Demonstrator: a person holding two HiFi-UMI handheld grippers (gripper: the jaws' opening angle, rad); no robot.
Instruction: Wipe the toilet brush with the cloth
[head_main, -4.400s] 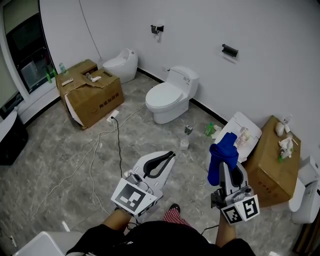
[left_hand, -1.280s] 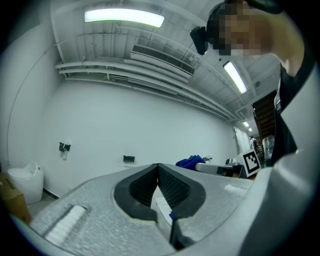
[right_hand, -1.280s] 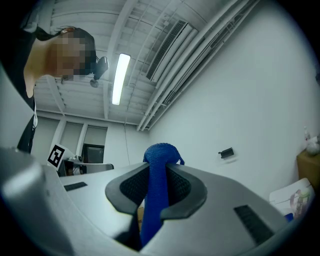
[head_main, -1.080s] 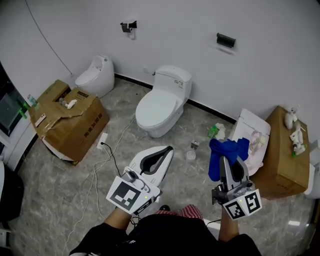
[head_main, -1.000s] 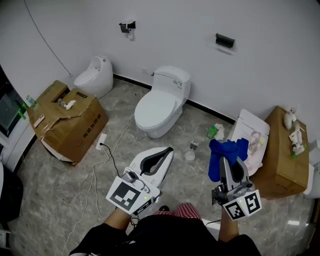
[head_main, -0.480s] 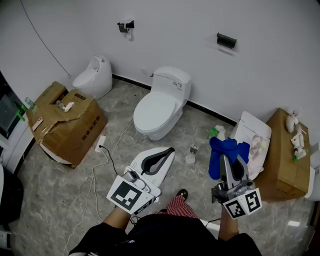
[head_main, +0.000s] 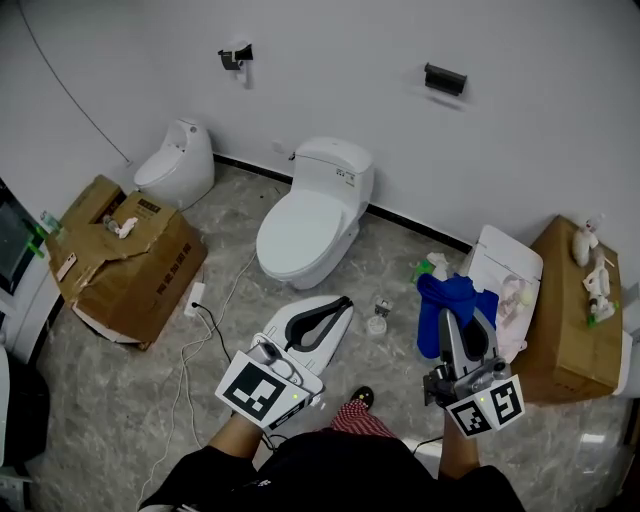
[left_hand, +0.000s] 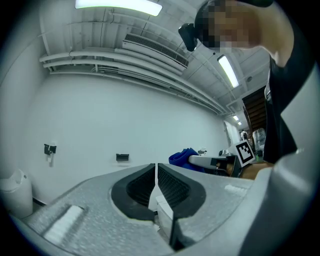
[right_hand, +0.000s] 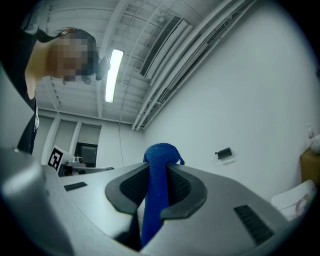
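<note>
My right gripper (head_main: 457, 318) is shut on a blue cloth (head_main: 446, 304), which bunches over its tips and hangs down on the left. In the right gripper view the cloth (right_hand: 157, 176) runs up between the two dark pads (right_hand: 181, 189) of that gripper (right_hand: 156, 186). My left gripper (head_main: 343, 302) is held level beside it, shut with nothing between its jaws; in the left gripper view the left gripper (left_hand: 155, 171) has its pads meeting. That view also shows the cloth (left_hand: 183, 156) at the right. I cannot pick out a toilet brush in any view.
A white toilet (head_main: 300, 225) stands against the wall ahead, a smaller one (head_main: 176, 164) at far left. Cardboard boxes sit left (head_main: 125, 265) and right (head_main: 570, 305). A white toilet lid (head_main: 508, 272), a green bottle (head_main: 424, 268), small cups (head_main: 377, 324) and a cable (head_main: 215, 320) lie on the floor.
The toilet and the left box have slid left and down in the head view as I move across the room. Both grippers keep their pose and grip.
</note>
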